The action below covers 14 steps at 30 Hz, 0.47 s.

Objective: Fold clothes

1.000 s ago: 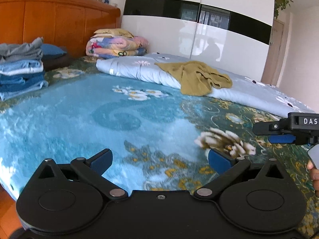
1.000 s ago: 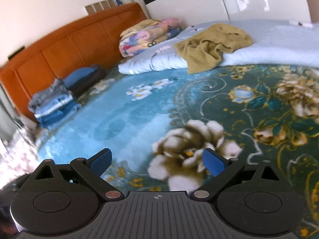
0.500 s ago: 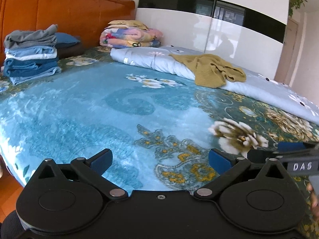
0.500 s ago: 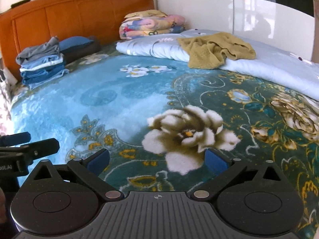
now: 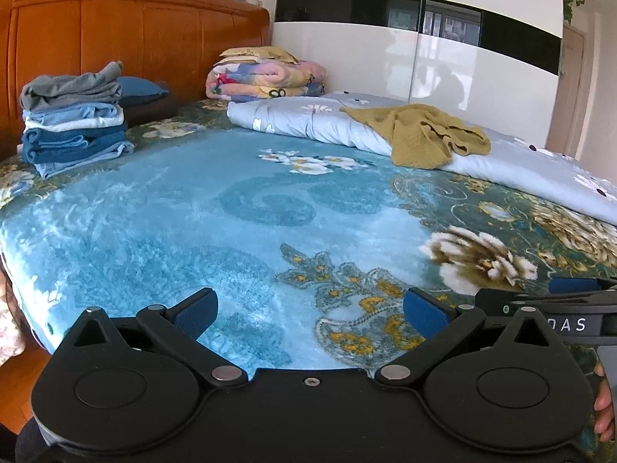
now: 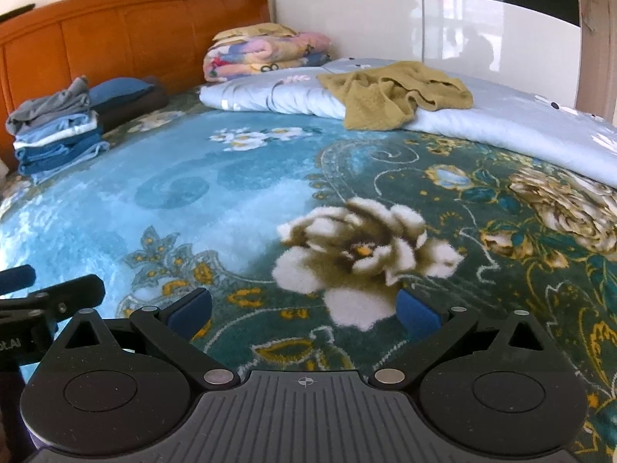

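Observation:
A crumpled mustard-yellow garment (image 5: 422, 137) lies on a pale blue rolled duvet (image 5: 308, 123) at the far side of the bed; it also shows in the right wrist view (image 6: 393, 96). A stack of folded blue and grey clothes (image 5: 73, 115) sits at the far left by the headboard, and in the right wrist view (image 6: 56, 131) too. My left gripper (image 5: 310, 314) is open and empty over the near edge of the blue floral blanket (image 5: 193, 212). My right gripper (image 6: 304, 314) is open and empty, beside the left one.
A folded colourful quilt (image 5: 266, 79) and dark pillows (image 5: 146, 94) lie against the orange wooden headboard (image 5: 115, 38). A glossy white wardrobe (image 5: 443, 58) stands behind the bed. The bed's near edge drops to the floor at the lower left (image 5: 23, 362).
Both grippers have pulled back and levelled out side by side at the near edge of the bed. The views now take in the whole bed. Both stay open.

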Available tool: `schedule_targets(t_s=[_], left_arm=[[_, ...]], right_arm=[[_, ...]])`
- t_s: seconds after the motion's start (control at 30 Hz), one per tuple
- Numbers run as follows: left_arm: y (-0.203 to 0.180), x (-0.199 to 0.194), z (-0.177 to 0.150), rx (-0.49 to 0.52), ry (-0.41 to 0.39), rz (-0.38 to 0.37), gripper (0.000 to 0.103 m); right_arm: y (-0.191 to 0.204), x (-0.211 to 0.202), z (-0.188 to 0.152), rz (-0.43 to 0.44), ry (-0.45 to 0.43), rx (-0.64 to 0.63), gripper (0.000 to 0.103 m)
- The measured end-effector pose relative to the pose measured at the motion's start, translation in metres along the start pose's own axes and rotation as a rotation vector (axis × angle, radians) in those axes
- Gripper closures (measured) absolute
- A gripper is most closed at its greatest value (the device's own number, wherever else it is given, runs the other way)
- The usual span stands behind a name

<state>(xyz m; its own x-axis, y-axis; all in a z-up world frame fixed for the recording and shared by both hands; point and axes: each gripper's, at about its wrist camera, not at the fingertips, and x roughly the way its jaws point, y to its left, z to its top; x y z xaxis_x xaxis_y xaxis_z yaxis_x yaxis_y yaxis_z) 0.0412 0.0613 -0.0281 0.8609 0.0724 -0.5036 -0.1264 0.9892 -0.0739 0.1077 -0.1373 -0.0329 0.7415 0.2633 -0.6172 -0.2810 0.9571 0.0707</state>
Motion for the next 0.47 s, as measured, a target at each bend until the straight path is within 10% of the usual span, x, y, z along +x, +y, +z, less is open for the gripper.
schedule_targets(t_s=[0.47], left_arm=[[0.0,-0.001,-0.002,0.003,-0.01,0.008,0.001]], right_arm=[[0.011,0.005,-0.007,0.01,0.042,-0.053,0.0]])
